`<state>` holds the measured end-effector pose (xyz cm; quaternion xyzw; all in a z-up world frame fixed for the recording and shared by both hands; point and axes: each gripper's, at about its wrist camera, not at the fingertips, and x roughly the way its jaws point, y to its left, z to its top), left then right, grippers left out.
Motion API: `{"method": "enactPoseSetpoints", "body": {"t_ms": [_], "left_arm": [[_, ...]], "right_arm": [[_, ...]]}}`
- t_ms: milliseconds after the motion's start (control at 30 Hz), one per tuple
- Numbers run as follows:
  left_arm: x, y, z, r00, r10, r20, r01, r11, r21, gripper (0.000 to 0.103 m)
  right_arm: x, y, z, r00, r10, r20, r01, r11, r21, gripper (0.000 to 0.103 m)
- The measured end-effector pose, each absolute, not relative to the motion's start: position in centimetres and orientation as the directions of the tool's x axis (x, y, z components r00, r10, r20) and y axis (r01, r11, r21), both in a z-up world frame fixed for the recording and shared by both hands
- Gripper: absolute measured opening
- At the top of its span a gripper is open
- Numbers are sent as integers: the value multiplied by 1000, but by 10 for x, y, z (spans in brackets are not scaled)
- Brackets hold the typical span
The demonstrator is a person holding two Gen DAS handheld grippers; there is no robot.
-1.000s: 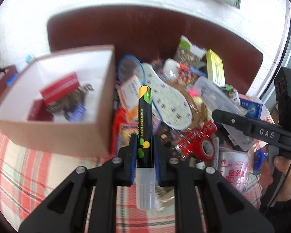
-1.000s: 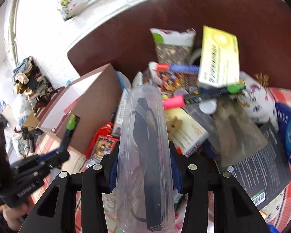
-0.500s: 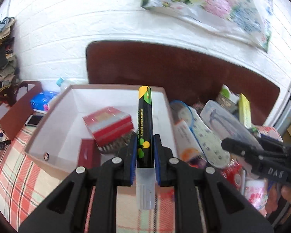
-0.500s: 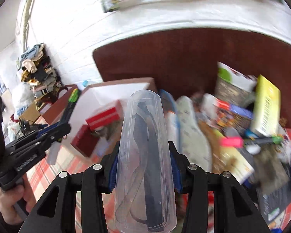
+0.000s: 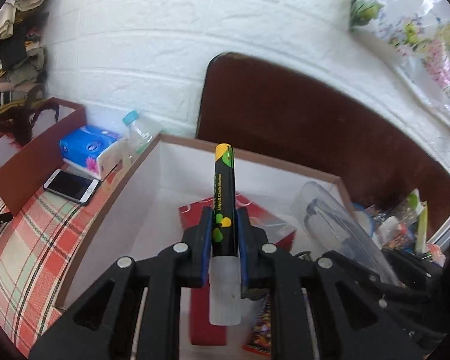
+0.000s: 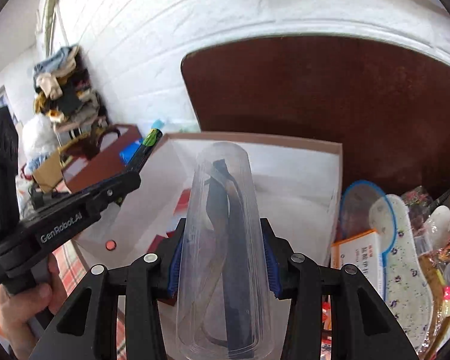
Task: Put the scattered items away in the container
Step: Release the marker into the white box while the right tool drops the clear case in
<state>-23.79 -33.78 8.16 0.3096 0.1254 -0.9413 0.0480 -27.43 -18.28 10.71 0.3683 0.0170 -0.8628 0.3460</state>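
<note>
In the left wrist view, the left gripper (image 5: 223,234) was clamped on a black chalk marker (image 5: 224,198) with a yellow-green tip and a frosted cap, its blue pads pressed to the barrel on both sides. The marker pointed out over the open cardboard box (image 5: 111,207), whose white inside held a red packet (image 5: 273,225). To the right, a clear plastic case (image 5: 342,225) reached over the box's right part. Left of the box, on the checked tablecloth (image 5: 24,255), lay a phone (image 5: 72,185), a blue tissue pack (image 5: 88,147) and a water bottle (image 5: 138,132).

In the right wrist view, the right gripper (image 6: 222,258) gripped the clear plastic case (image 6: 225,240) around its middle, with dark glasses showing inside it. The case hung above the cardboard box (image 6: 300,162). On the left, a hand (image 6: 24,309) held the left gripper (image 6: 135,165) with the marker (image 6: 148,144) at the box's left edge. Right of the box lay the scattered items, among them a patterned insole (image 6: 405,270) and an orange-and-white carton (image 6: 357,255).
</note>
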Motion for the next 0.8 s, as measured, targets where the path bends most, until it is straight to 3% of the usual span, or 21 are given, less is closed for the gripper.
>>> {"method": "enactPoseSetpoints", "body": {"t_ms": [167,200,233,267,300,667,800], "left_arm": [[-235,-338,82,-798,-47,-601,193,-964,-181,16],[-235,-338,83,-795,-62,-603,205,-964,-171,22],[-235,-337,84,-789,-85,-609,226,-961,-158,51],[-235,-336,85,-783,-119,-610,251,-958,-137,87],[-234,-335,87,-786,-150,-600,270,-956,-114,95],[-229,-306,103,-831,-44,-555,155,-976,-155,97],[-230,-290,108,-840,7,-542,95,-982,-160,97]], "right_arm": [[-269,-186,105,-486,-594,-641,621,-751,225,46],[-267,-186,106,-487,-599,-636,625,-748,225,51],[-266,-185,106,-485,-603,-634,628,-744,227,56],[-266,-182,105,-480,-611,-630,633,-738,233,72],[-265,-181,105,-467,-623,-627,644,-726,242,87],[-273,-116,133,-530,-644,-551,566,-753,337,90],[-284,-82,131,-570,-588,-574,469,-806,360,90]]}}
